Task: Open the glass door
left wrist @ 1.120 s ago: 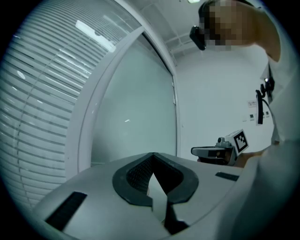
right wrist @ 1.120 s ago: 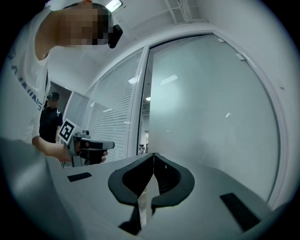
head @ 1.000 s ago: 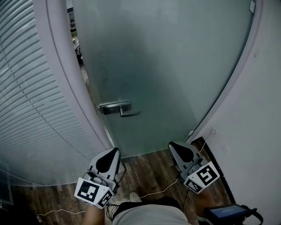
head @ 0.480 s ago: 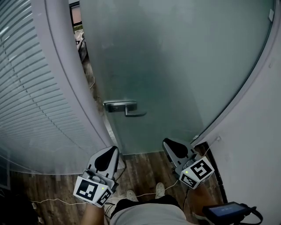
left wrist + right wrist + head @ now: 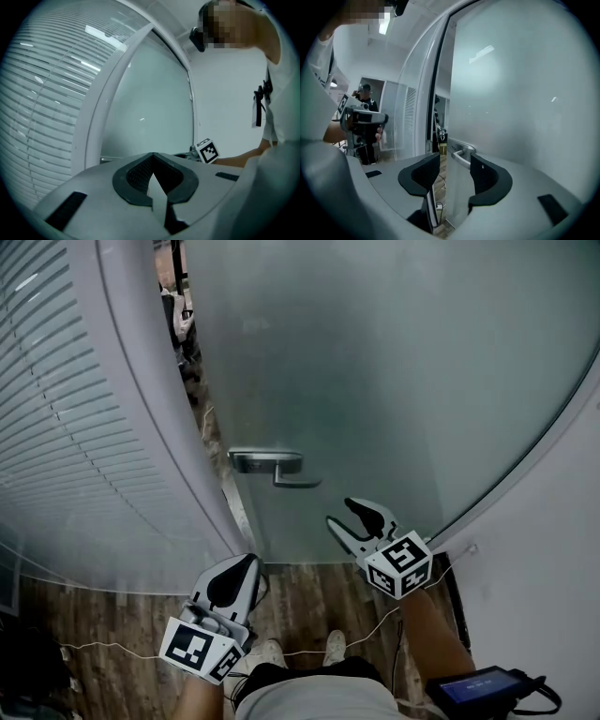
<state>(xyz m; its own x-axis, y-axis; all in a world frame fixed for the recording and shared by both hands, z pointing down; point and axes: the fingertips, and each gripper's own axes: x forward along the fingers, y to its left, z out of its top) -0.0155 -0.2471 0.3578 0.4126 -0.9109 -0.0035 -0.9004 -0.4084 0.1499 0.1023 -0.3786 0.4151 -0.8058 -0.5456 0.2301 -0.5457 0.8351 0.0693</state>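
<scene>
The frosted glass door (image 5: 394, 371) stands slightly ajar, with a dark gap along its left edge. Its metal lever handle (image 5: 277, 468) sits at mid height near that edge. My right gripper (image 5: 345, 515) is just below and right of the lever, its jaws opening with nothing gripped. In the right gripper view the lever (image 5: 461, 153) shows ahead in the gap of the right gripper (image 5: 454, 161), apart from both fingers. Lower left over the floor, my left gripper (image 5: 242, 568) is shut and empty. The left gripper (image 5: 152, 174) faces the door.
A louvred glass partition (image 5: 56, 427) and a white door frame (image 5: 141, 409) stand at the left, a white wall (image 5: 544, 549) at the right. A thin cable (image 5: 122, 645) runs over the wooden floor (image 5: 309, 601). A dark device (image 5: 478, 690) hangs at lower right.
My right gripper has moved forward and left toward the lever handle, and its jaws have gone from shut to open. The left gripper has stayed where it was.
</scene>
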